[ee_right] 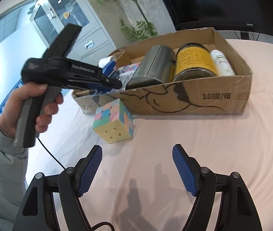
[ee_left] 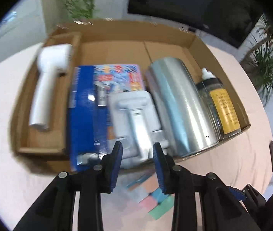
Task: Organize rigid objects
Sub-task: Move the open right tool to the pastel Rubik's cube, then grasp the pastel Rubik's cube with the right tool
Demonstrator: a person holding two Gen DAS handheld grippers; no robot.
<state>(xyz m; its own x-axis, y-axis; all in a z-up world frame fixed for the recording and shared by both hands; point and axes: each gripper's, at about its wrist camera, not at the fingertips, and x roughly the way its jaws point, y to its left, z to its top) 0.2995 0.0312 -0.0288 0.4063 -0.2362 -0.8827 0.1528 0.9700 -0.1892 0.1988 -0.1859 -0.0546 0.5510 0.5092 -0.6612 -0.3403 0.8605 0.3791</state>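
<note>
Two grippers work over a pale pink tablecloth: the right gripper hangs wide and empty, the left gripper parted narrowly, gripping nothing, at the near wall of the cardboard box. A pastel puzzle cube sits just outside it. Only the right view shows the hand, a white bottle, cabinet; the left shows a white handheld device.
</note>
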